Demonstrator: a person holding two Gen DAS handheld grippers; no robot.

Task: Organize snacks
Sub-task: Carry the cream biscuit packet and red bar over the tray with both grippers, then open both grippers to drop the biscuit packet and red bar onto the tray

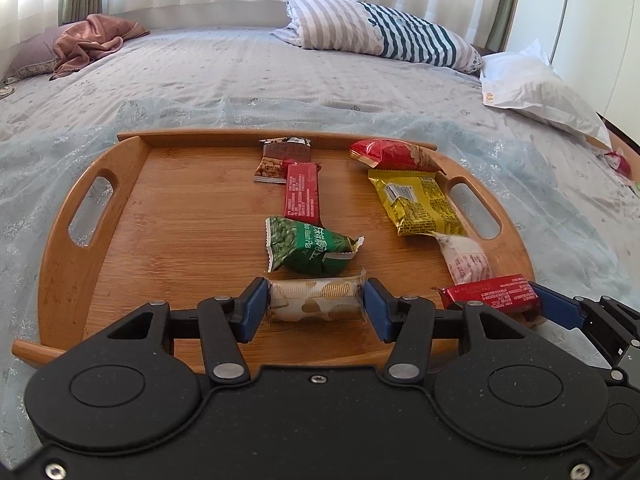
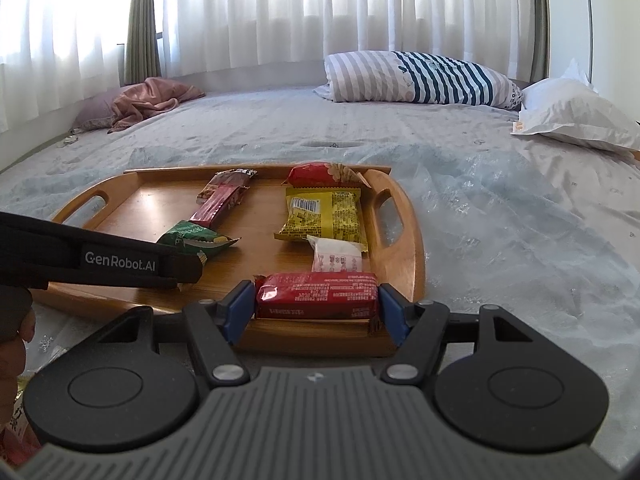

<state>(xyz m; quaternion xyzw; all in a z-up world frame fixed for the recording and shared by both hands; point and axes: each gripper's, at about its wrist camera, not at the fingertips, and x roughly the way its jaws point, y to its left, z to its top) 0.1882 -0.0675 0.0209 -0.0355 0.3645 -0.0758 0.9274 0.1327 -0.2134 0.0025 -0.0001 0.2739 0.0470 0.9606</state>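
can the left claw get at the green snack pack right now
Probably not yet: the left claw is shut on a white-and-gold snack, which sits between it and the green pack just beyond on the tray.

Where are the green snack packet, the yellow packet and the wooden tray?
green snack packet (image 1: 308, 250), left wrist view, middle of its wrapper.
yellow packet (image 1: 416, 206), left wrist view, centre of its printed back.
wooden tray (image 1: 84, 208), left wrist view, left handle rim.

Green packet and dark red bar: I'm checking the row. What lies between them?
Nothing: in the left wrist view the green packet touches the dark red bar.
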